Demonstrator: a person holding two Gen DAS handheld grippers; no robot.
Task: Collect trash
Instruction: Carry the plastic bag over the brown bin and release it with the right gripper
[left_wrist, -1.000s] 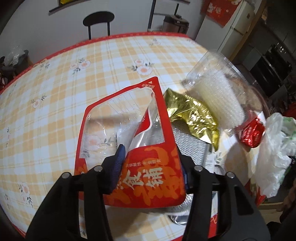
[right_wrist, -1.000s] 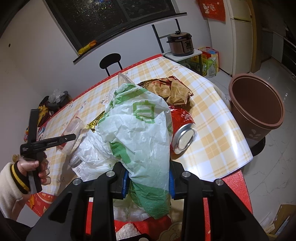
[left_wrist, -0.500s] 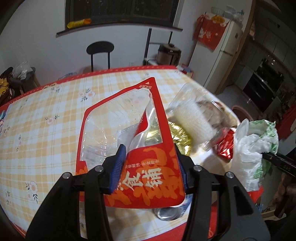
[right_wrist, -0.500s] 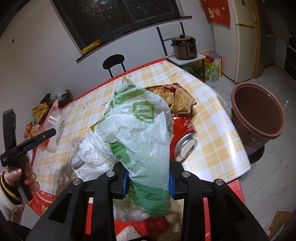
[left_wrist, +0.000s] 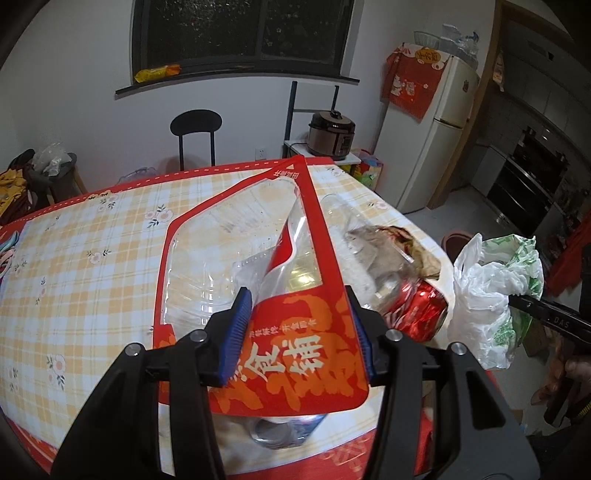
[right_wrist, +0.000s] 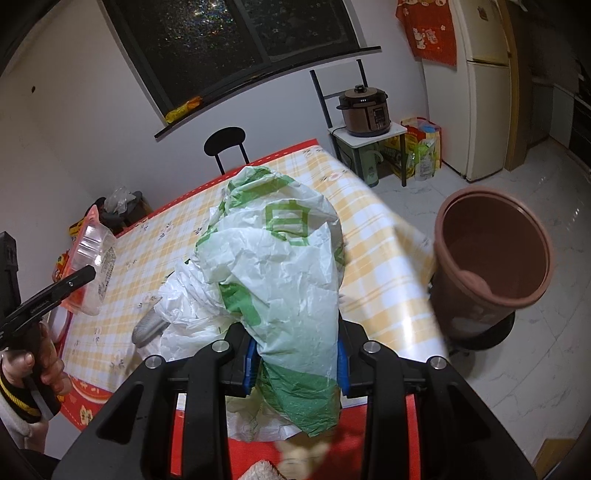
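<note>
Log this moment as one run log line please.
left gripper: shut on red snack tray | right gripper: shut on plastic bag | brown bin: beside table

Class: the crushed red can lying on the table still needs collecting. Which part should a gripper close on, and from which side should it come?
Grip the red can across its crumpled middle, coming down from above. It lies on its side on the table, wedged between the clear plastic bottle and the brown paper wrapper, so only its top looks free; this is a judgement.
</note>
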